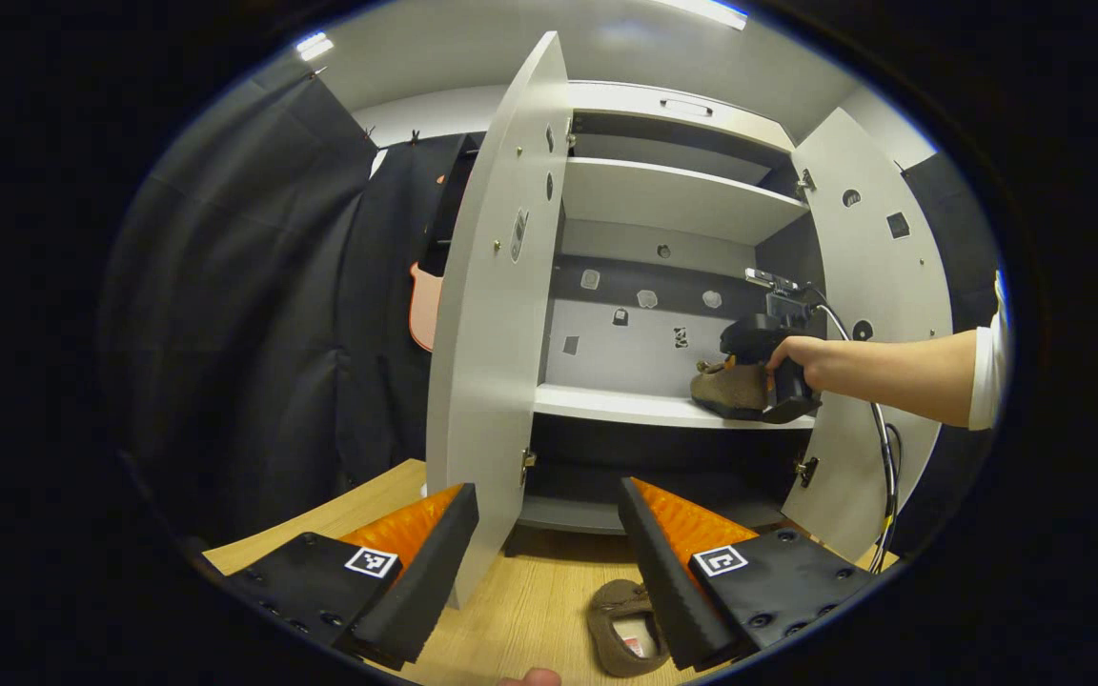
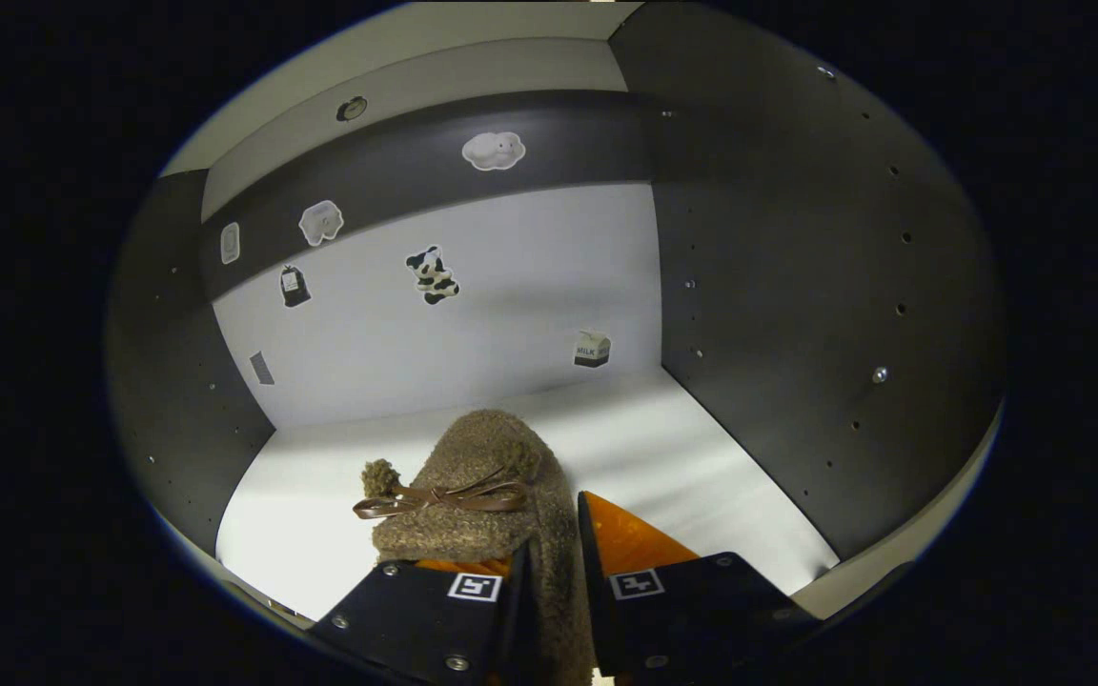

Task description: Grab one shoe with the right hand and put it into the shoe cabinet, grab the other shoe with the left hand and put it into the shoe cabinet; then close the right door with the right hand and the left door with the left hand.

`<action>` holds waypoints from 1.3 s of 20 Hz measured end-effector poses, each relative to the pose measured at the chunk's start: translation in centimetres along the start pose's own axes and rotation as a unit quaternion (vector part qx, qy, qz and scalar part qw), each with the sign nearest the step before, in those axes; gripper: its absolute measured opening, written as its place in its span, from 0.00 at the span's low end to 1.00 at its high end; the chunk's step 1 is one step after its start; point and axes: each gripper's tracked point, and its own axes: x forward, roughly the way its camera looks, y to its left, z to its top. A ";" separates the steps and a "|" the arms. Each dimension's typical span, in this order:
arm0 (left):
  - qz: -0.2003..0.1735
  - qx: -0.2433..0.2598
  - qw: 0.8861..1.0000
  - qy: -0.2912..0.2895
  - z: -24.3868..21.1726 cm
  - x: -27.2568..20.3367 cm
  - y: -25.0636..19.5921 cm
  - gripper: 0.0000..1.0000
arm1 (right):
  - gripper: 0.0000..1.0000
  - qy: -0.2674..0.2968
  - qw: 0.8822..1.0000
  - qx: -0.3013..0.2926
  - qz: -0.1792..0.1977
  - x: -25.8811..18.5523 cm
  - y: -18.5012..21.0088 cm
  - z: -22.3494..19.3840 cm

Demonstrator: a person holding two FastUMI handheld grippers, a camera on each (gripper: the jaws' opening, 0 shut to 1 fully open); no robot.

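Right hand-held gripper [image 2: 554, 581] clamped with both fingers on the heel side of a brown fuzzy slipper with a bow [image 2: 473, 495], resting on the white middle shelf [image 2: 701, 476] inside the shoe cabinet [image 1: 673, 200], near the dark right wall. Left hand-held gripper [image 1: 549, 562] spread wide and holding nothing, low over the wooden surface [image 1: 530, 610] in front of the cabinet, both doors open. Second brown slipper [image 1: 625, 624] lying on that surface just beside the gripper's right finger, opening up; person's hand [image 1: 797, 357] gripping the far tool at the shelf.
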 end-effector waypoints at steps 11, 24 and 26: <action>0.000 0.000 1.000 0.001 0.0 0.2 0.8 0.97 | 0.86 0.006 0.999 0.007 0.036 -4.2 -0.5 0.8; -0.048 -0.002 0.999 -0.009 1.3 -1.0 -3.0 0.99 | 0.92 -0.133 0.983 -0.038 0.118 -21.5 2.5 2.8; -0.057 0.002 0.998 -0.012 1.5 -1.4 -3.7 0.96 | 0.92 -0.147 0.980 -0.042 0.131 -24.1 2.3 1.9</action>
